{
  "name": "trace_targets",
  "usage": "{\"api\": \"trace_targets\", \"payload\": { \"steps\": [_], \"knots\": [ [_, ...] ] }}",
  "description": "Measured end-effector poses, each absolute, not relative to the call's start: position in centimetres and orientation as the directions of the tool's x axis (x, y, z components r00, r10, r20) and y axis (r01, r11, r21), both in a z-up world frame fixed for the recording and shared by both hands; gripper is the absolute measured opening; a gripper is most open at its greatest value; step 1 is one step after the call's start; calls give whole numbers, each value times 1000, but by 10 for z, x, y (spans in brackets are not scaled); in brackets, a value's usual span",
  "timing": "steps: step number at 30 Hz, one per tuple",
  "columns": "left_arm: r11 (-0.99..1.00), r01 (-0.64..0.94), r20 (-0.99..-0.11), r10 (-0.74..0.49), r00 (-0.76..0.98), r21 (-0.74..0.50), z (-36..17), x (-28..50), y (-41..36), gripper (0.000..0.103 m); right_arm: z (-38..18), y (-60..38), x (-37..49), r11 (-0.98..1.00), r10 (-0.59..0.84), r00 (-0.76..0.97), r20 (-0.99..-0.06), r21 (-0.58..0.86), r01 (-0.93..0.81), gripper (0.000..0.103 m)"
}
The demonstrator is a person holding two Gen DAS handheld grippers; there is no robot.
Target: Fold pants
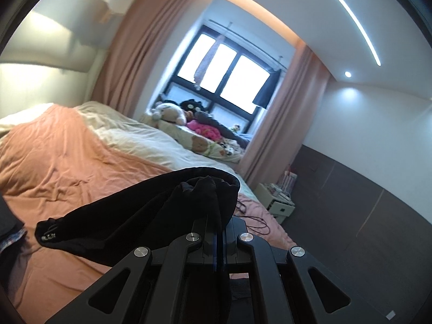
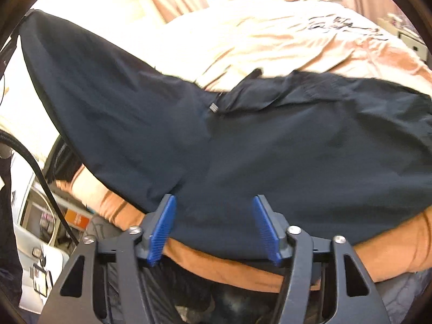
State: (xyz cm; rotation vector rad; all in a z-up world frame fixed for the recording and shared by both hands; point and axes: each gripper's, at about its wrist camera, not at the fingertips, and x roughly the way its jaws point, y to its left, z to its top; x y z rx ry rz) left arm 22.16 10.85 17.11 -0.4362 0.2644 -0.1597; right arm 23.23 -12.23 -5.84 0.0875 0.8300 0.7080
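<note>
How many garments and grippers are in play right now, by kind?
Pants: 1, dark, spread on the bed, one end lifted
Grippers shut on cloth: 1, the left gripper
Grippers open: 1, the right gripper, over the pants' near edge
Total: 3

Dark navy, almost black pants [image 2: 270, 145] of thin matte fabric fill the middle of the right wrist view, spread across the bed from the upper left to the right edge, wrinkled, with a small metal piece near the centre. In the left wrist view the pants [image 1: 140, 216] bunch at lower centre, one end trailing left over the bed.
</note>
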Motion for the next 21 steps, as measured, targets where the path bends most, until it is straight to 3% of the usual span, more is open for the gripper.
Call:
{"api": "trace_targets", "payload": {
  "steps": [9, 21],
  "knots": [
    [901, 213, -225, -312, 923, -378, 196, 267, 28, 2, -42, -207, 218, 835, 547, 571, -613, 345, -430, 63],
    [886, 287, -300, -403, 865, -364, 185, 330, -68, 2, -33, -283, 190, 901, 430, 678, -596, 338, -273, 70]
  ]
}}
